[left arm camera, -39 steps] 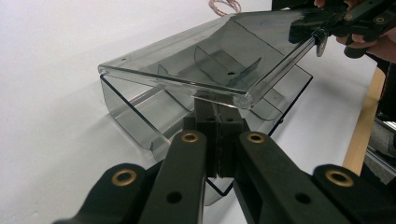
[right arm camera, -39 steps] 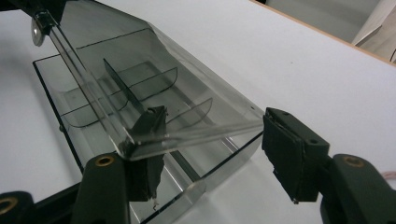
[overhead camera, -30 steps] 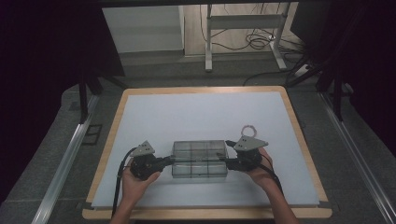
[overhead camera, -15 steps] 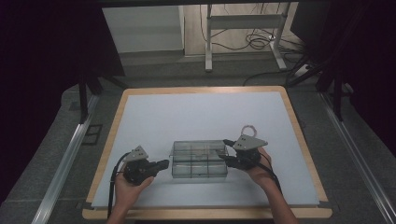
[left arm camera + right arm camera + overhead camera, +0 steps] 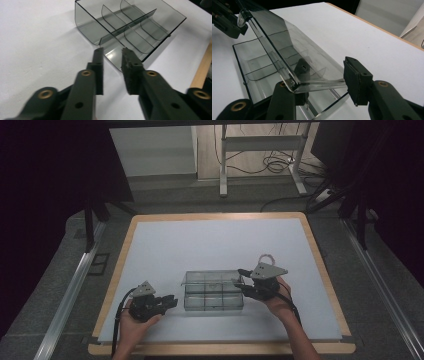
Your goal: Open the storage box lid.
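A clear plastic compartment box [image 5: 212,297] lies near the middle of the white table. Its clear lid [image 5: 287,50] stands tilted up. My right gripper [image 5: 245,281] is at the box's right end. In the right gripper view the lid's end edge runs from one jaw to the other pad [image 5: 353,80], and the jaws have just been closing onto it. My left gripper [image 5: 170,301] sits left of the box, apart from it. Its jaws have just been opening, and my left gripper [image 5: 112,52] holds nothing, with the box's corner [image 5: 110,53] just past the tips.
The white table top has a wooden rim [image 5: 320,270]. A small pale ring [image 5: 266,257] lies behind my right gripper. Beyond the table stand a metal frame [image 5: 260,145] and floor cables [image 5: 272,167]. Rails run along both sides of the table.
My left gripper has let go of the box's left end, drawn back to the left and toward the near edge, and opened. My right gripper stays at the right end, its jaws narrower.
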`<state>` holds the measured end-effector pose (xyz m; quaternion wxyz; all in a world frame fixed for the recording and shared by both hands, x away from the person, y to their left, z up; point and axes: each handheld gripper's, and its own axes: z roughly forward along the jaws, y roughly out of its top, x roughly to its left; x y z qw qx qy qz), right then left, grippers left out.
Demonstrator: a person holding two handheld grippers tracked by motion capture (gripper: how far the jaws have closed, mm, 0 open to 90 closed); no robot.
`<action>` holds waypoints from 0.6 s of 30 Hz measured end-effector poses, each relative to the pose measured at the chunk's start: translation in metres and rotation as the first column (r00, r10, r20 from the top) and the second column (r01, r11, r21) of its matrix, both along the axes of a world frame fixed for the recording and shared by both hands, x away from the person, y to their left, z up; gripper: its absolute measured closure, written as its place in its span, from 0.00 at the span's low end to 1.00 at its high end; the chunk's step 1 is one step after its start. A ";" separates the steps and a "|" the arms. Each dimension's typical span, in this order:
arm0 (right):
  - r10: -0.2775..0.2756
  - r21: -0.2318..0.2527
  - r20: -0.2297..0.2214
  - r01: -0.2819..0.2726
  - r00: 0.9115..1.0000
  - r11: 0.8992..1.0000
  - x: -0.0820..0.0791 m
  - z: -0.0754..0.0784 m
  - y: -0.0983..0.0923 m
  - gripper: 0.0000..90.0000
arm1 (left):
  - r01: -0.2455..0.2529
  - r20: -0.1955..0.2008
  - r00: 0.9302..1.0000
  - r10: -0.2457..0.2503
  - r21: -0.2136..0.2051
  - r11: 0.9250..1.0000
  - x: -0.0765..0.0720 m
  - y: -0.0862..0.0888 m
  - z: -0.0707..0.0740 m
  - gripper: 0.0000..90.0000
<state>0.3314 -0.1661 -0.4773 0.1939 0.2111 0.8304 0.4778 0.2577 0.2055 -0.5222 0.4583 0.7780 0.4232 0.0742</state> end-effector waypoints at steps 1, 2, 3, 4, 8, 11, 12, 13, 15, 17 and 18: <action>0.000 -0.001 0.000 0.000 1.000 1.000 0.000 0.000 0.000 0.61 | -0.005 0.001 1.000 0.005 0.013 1.000 0.000 -0.001 0.000 0.74; 0.001 -0.001 0.000 -0.001 1.000 1.000 0.000 0.000 0.000 0.62 | -0.007 -0.001 1.000 0.007 0.026 1.000 0.000 -0.001 -0.001 0.69; 0.001 0.000 0.000 -0.001 1.000 1.000 0.001 0.000 0.000 0.62 | -0.012 0.004 1.000 0.012 0.037 0.999 0.000 -0.002 -0.001 0.64; 0.001 0.002 0.000 -0.001 1.000 1.000 0.001 0.000 0.000 0.62 | -0.015 0.006 1.000 0.015 0.039 0.999 0.000 -0.002 -0.002 0.62; 0.001 0.015 -0.005 -0.001 1.000 1.000 0.003 0.001 -0.001 0.63 | -0.018 0.009 1.000 0.018 0.036 0.999 0.000 -0.002 -0.001 0.54; 0.001 0.022 -0.008 0.000 1.000 1.000 0.004 0.002 -0.002 0.64 | -0.025 0.008 1.000 0.025 0.037 0.999 0.000 0.000 0.000 0.51; 0.000 0.024 -0.009 0.000 1.000 1.000 0.005 0.002 -0.002 0.64 | -0.027 0.008 1.000 0.027 0.037 0.999 0.000 0.000 0.000 0.51; -0.002 0.026 -0.009 0.002 1.000 1.000 0.005 0.002 -0.002 0.65 | -0.029 0.008 1.000 0.029 0.038 0.999 0.000 0.000 0.000 0.51; -0.002 0.027 -0.008 0.002 1.000 1.000 0.006 0.002 -0.002 0.65 | -0.030 0.008 1.000 0.029 0.037 0.999 0.000 0.001 -0.001 0.50; -0.002 0.027 -0.007 0.003 1.000 1.000 0.007 0.003 -0.003 0.66 | -0.030 0.004 1.000 0.030 0.038 0.999 0.000 0.001 -0.001 0.50; -0.002 0.027 -0.007 0.003 1.000 1.000 0.007 0.003 -0.003 0.66 | -0.031 0.002 1.000 0.031 0.039 0.999 0.000 0.001 -0.001 0.50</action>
